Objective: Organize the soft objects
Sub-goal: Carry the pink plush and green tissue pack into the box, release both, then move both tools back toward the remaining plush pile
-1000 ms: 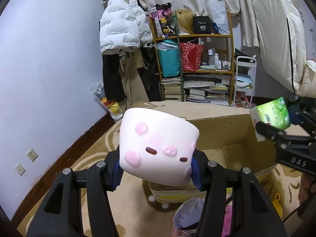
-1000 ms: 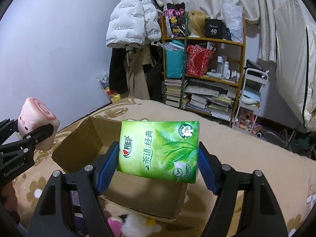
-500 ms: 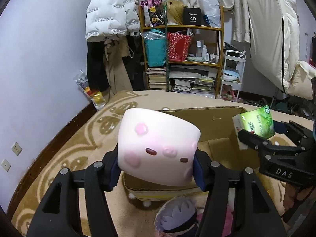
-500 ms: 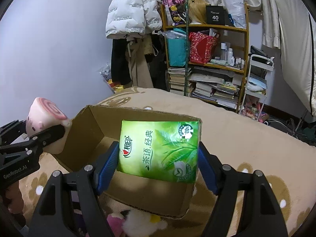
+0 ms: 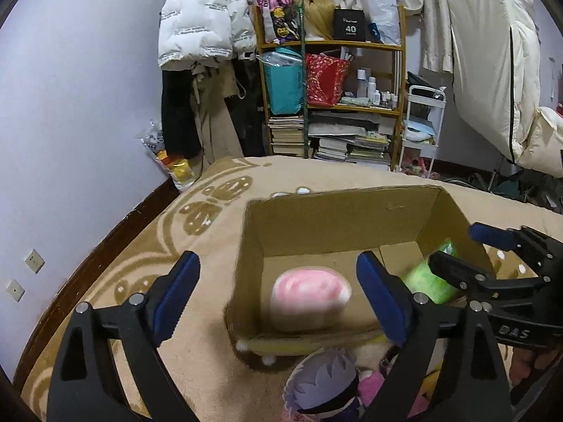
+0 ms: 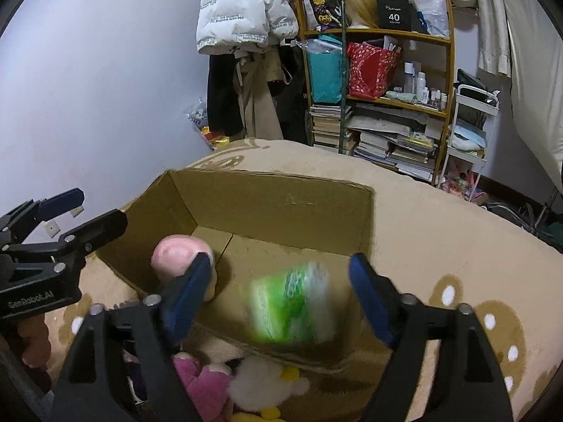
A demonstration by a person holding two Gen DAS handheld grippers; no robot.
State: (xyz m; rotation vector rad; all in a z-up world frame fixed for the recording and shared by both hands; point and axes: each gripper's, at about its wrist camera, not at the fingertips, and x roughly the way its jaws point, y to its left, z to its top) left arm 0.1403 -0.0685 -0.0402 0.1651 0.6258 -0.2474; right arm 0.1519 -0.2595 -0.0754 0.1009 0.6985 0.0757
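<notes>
Both grippers (image 5: 278, 290) (image 6: 279, 290) released; pig plush (image 5: 309, 297) and tissues (image 6: 293, 311) drop into box (image 5: 337, 223).

Your left gripper (image 5: 278, 290) hangs over the near edge of the cardboard box (image 5: 337, 227) with its blue-padded jaws spread wide and nothing between them. Inside the box, the pink-and-white plush (image 5: 309, 297) sits blurred, and the green tissue pack (image 5: 427, 281) lies blurred in the right corner. Your right gripper (image 5: 461, 249) reaches over the box's right wall, jaws apart. Below, a purple-haired plush (image 5: 325, 387) lies just outside the box on the beige blanket (image 5: 197, 218).
</notes>
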